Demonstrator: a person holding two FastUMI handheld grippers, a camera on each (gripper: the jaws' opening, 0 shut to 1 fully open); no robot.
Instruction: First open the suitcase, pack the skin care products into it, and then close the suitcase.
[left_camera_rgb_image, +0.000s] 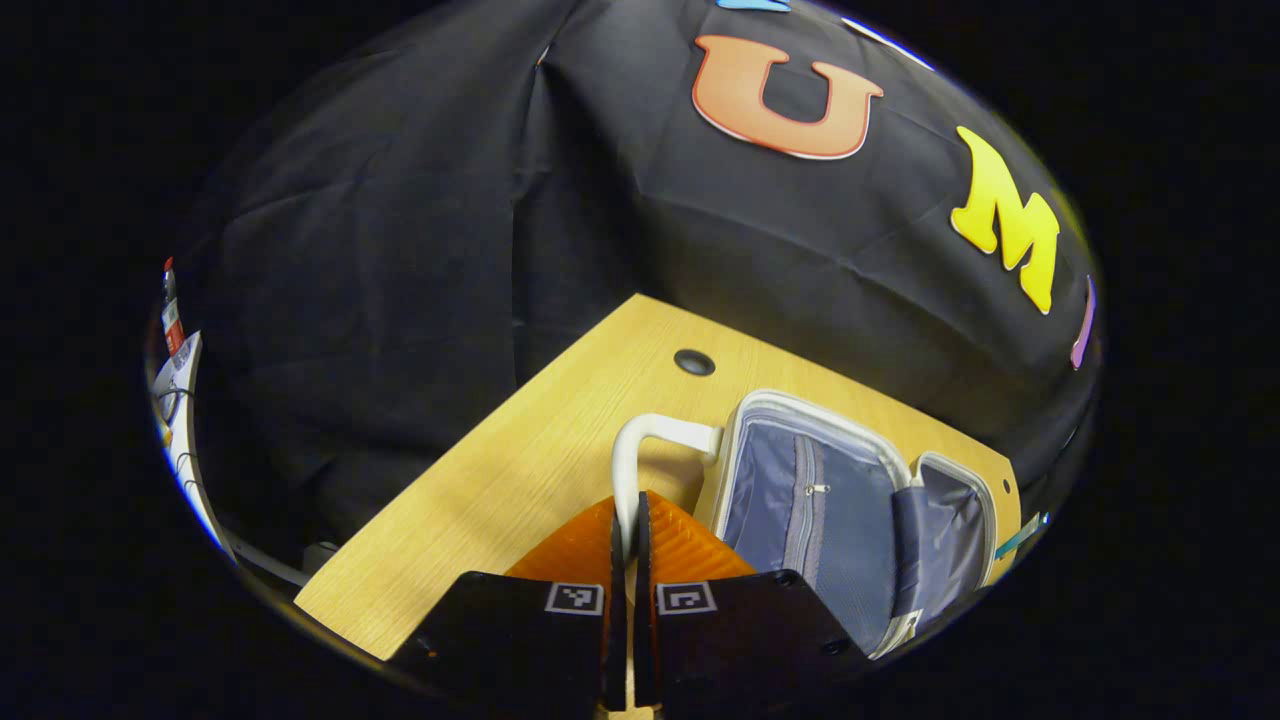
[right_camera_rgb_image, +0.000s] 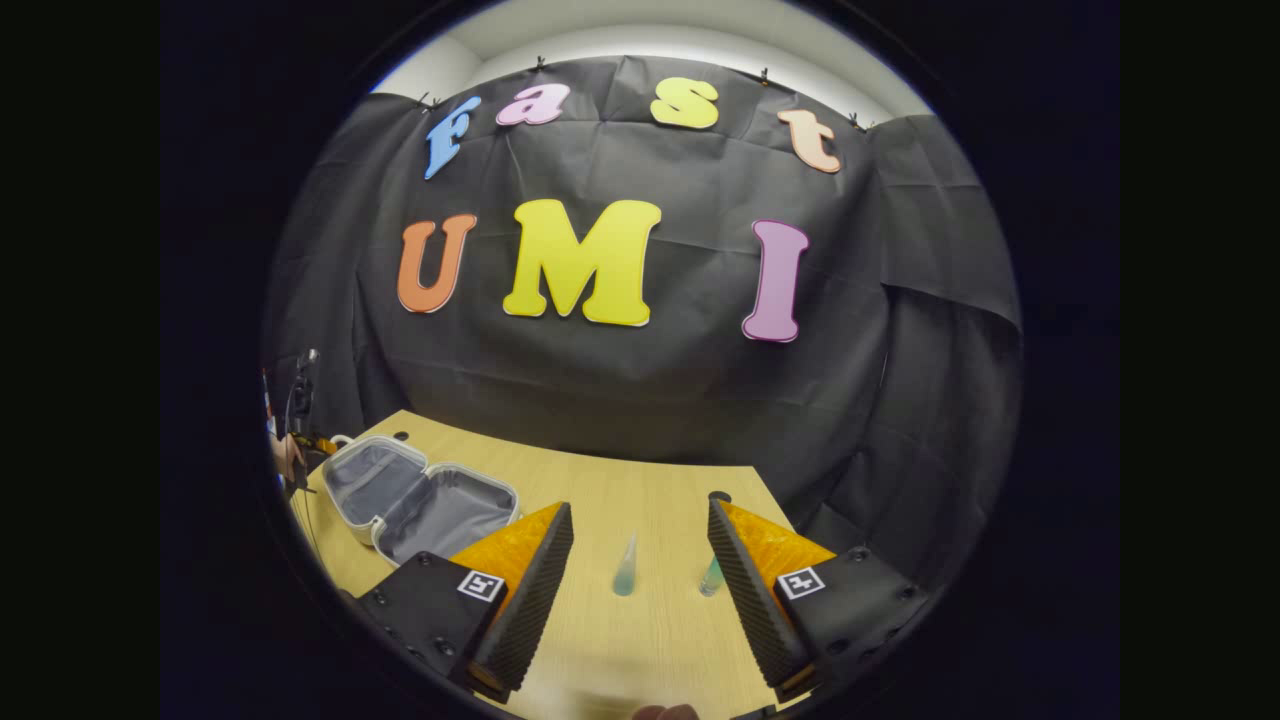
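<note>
Holding the suitcase's white handle (left_camera_rgb_image: 640, 450) pinched between the fingers of our left gripper (left_camera_rgb_image: 627, 560), we keep the open suitcase (left_camera_rgb_image: 830, 510) steady on the wooden table (left_camera_rgb_image: 520, 470); its two grey-lined halves lie spread flat and, as far as we can see, nothing has been packed into them. In the right gripper view the same case (right_camera_rgb_image: 415, 500) sits far to the left near the table's edge, while our right gripper (right_camera_rgb_image: 640, 570) hangs above the bare table (right_camera_rgb_image: 650, 640) with its fingers spread wide and nothing between them. Two small teal skin care tubes lie ahead: one tube (right_camera_rgb_image: 625, 570) in the gap between the fingers, the second tube (right_camera_rgb_image: 711, 578) just beside the right-hand finger and partly hidden by it. We judge that opening is finished and the first pick is the step in hand. To do it well we should lower the right gripper over the nearer tube so that it lies midway between the pads, square the fingers across its narrow body rather than along it, and close gently, since a slim tapered tube may squirt sideways or roll. We should keep clear of the second tube so it is not nudged, and leave the left grip on the handle firm so the case stays put for the drop.
</note>
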